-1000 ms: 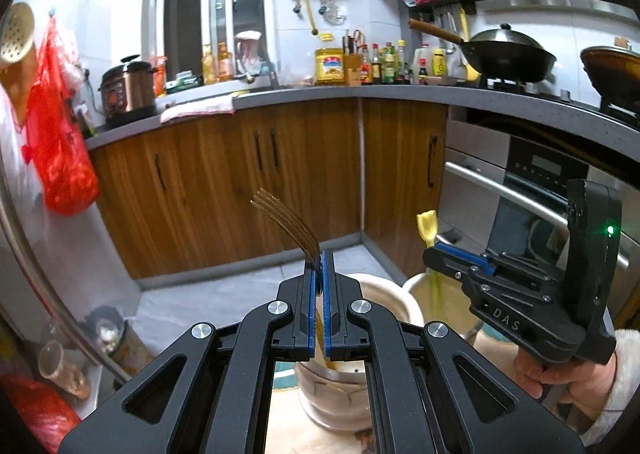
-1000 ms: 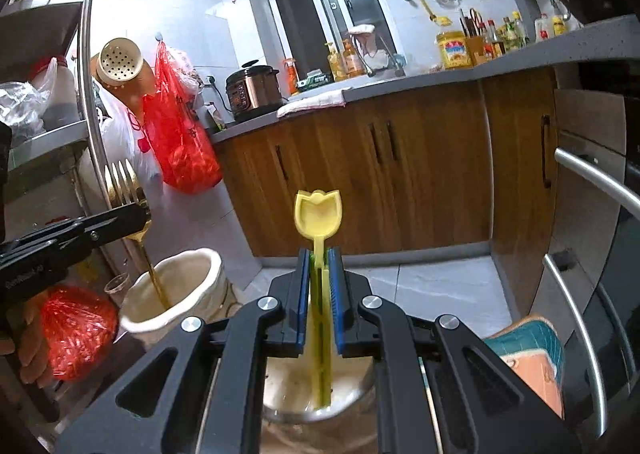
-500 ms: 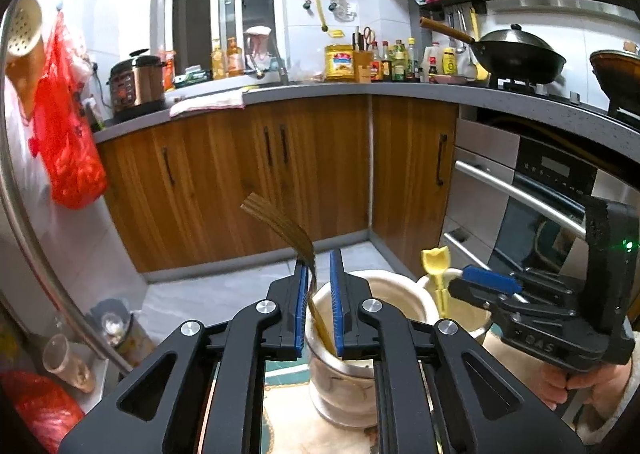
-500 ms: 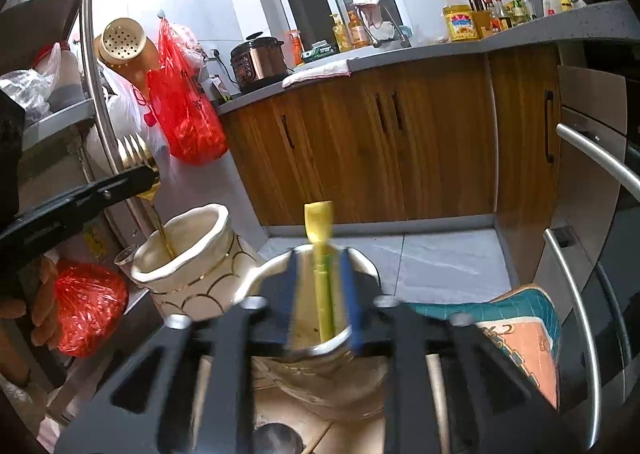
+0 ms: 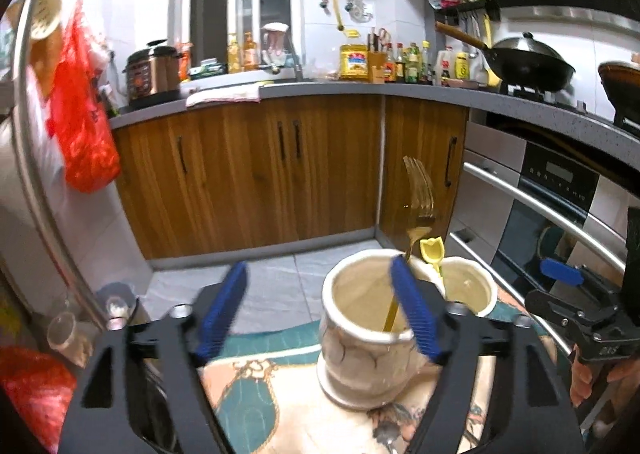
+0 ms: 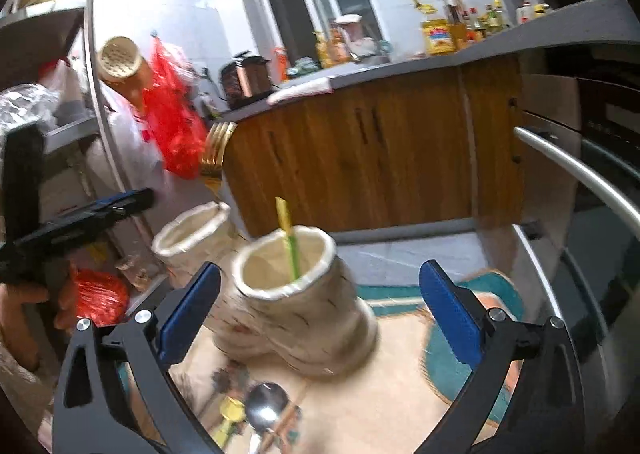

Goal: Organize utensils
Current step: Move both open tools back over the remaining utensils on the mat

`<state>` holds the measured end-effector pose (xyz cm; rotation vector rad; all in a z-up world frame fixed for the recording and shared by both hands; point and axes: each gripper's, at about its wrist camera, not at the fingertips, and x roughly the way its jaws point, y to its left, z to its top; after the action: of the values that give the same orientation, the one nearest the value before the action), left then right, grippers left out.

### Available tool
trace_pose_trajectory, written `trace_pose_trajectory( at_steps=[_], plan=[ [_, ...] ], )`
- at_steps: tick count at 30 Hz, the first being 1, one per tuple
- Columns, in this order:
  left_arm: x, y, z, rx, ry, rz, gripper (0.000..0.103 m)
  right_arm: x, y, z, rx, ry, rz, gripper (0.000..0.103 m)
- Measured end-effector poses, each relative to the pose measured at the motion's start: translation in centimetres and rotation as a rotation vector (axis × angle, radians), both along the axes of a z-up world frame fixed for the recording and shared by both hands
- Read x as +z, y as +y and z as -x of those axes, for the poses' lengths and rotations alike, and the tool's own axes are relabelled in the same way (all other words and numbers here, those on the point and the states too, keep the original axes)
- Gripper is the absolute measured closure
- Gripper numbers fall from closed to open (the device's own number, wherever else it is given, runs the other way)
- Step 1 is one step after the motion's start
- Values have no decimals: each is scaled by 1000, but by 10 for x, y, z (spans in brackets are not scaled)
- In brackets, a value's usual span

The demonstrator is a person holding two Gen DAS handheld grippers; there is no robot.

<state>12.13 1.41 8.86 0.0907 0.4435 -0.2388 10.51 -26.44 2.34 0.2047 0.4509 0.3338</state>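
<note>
I see both sets of jaws just opened, now spread wide and empty. The left gripper (image 5: 320,310) flanks the near rim of the cream ceramic holder (image 5: 362,338); the gold fork (image 5: 416,222) stands inside it, free. The yellow utensil (image 6: 289,238) stands in the second holder (image 6: 304,306), ahead of the right gripper (image 6: 320,310). A steel spoon (image 6: 266,408) lies on the patterned mat (image 6: 448,366) before that holder.
</note>
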Motion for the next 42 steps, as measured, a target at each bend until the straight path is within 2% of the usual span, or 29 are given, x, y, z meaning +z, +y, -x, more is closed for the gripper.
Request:
trace_pose_trajectory(
  at_steps=[3, 6, 9, 18, 23, 27, 35, 41, 42],
  plan=[
    [-6, 12, 11, 34, 16, 23, 10, -11, 2, 2, -47, 22, 84, 5],
    [-18, 25, 20, 80, 48, 36, 7, -22, 7, 7, -62, 59, 170, 5],
    [-33, 37, 31, 111, 96, 32, 7, -29, 11, 17, -60, 78, 205, 5],
    [-71, 56, 68, 127, 207, -18, 6, -46, 31, 44, 13, 203, 191, 5],
    [-89, 59, 84, 99, 284, 15, 6, -54, 44, 56, 53, 251, 229, 5],
    [-104, 55, 95, 89, 324, -16, 6, -59, 53, 65, 77, 264, 270, 5],
    [-120, 50, 107, 66, 377, -19, 6, -68, 63, 75, 112, 292, 296, 5],
    [-123, 47, 107, 57, 387, -21, 7, -74, 69, 70, 124, 331, 302, 22],
    [-123, 46, 107, 53, 384, -23, 7, -75, 70, 69, 124, 338, 306, 28]
  ],
)
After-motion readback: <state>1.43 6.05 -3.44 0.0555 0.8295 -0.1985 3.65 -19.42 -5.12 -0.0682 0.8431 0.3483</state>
